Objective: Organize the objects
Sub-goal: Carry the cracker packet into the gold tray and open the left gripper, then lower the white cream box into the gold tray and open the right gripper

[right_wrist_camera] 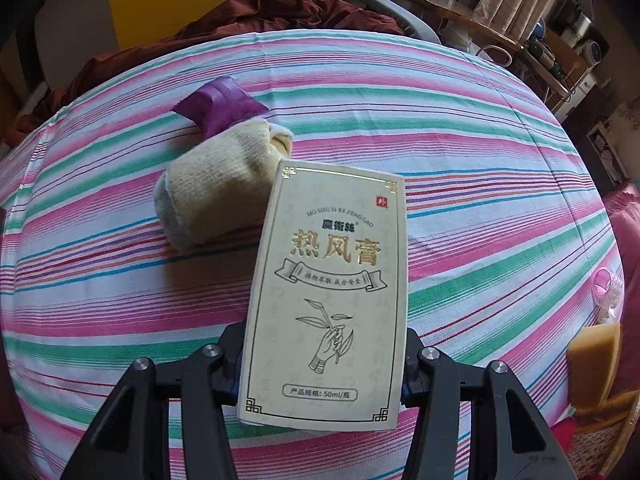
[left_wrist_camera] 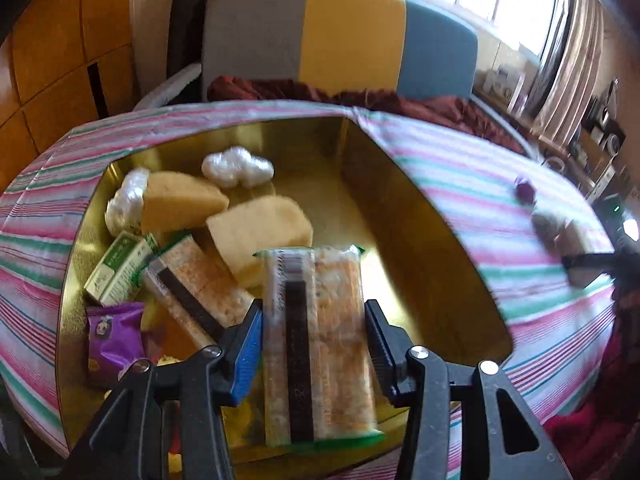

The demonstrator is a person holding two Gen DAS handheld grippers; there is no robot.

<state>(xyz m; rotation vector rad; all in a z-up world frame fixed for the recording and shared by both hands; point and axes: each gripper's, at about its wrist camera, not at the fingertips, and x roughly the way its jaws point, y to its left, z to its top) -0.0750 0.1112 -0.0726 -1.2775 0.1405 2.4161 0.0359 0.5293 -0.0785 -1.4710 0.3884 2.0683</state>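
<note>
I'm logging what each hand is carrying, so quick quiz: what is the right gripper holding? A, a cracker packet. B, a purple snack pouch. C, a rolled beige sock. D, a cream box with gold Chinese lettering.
D: the right gripper is clamped on the cream box with gold lettering, while the beige roll lies beyond on the striped cloth.

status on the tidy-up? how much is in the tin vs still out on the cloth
Well underway. Already in the gold tin: two sponges, a green box, a cracker pack, a purple packet and white wrapped pieces. In hand: left gripper holds a second cracker pack over the tin; right gripper holds a white box. Left on the cloth: rolled sock, purple pouch.
</note>
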